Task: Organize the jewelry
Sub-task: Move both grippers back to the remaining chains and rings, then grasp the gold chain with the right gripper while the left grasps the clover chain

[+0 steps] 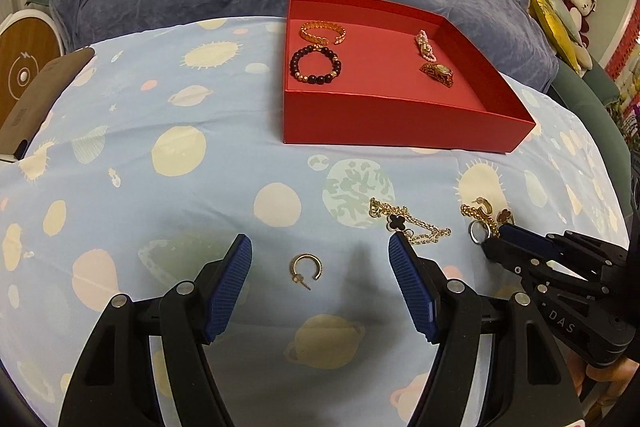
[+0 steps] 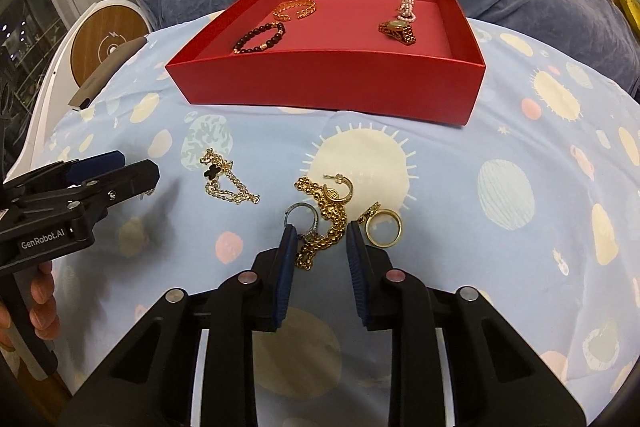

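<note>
So the left gripper is spread wide in the lower middle of its own view, with a small gold hoop earring lying flat on the planet-print sheet right between the two pads, touching neither one. Over in the right wrist view, the right gripper is at the bottom center, jaws partly closed and fairly narrow, straddling the lower end of a chunky gold chain; can't tell if the pads are actually pinching it yet. A silver ring sits just by the left pad, a gold band ring just by the right one, and a second hoop earring lies on the chain's upper part. A thinner clover necklace lies off to the left. The red tray fills the upper middle, already holding a gold cuff, a dark bead bracelet, a pink bead piece and a gold watch.
</note>
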A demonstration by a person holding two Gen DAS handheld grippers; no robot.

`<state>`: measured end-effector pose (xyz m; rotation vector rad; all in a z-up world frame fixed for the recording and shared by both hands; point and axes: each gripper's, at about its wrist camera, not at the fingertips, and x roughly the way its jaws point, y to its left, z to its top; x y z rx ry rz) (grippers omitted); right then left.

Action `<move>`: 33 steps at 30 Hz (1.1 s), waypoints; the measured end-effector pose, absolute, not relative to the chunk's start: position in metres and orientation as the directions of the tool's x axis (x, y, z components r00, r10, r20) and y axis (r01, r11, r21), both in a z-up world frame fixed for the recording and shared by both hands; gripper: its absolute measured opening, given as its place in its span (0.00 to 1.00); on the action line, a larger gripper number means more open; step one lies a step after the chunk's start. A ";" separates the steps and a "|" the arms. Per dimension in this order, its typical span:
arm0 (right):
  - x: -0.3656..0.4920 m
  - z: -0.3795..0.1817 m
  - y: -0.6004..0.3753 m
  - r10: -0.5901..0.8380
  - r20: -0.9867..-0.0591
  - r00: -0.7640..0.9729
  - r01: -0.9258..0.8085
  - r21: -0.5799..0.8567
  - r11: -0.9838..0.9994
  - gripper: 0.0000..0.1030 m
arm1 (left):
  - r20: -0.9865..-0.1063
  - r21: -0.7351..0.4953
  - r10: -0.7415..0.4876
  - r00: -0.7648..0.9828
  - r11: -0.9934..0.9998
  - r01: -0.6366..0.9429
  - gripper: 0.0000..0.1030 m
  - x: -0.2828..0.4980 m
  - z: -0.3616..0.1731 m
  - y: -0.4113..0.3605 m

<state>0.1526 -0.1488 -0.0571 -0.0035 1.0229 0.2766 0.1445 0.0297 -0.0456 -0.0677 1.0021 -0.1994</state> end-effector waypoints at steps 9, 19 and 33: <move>0.146 -0.045 -0.169 0.287 -0.829 0.480 -0.191 0.220 0.957 0.07 | -0.830 -0.149 -0.201 0.521 0.979 0.140 0.66 0.145 -0.048 0.028; 0.139 0.008 -0.189 0.346 -0.748 0.566 -0.179 0.299 0.937 0.07 | -0.823 -0.195 -0.256 0.507 0.966 0.172 0.66 0.156 -0.053 -0.002; 0.133 0.003 -0.192 0.345 -0.760 0.551 -0.179 0.296 0.938 0.07 | -0.809 -0.051 -0.163 0.564 0.977 0.209 0.08 0.166 -0.064 -0.034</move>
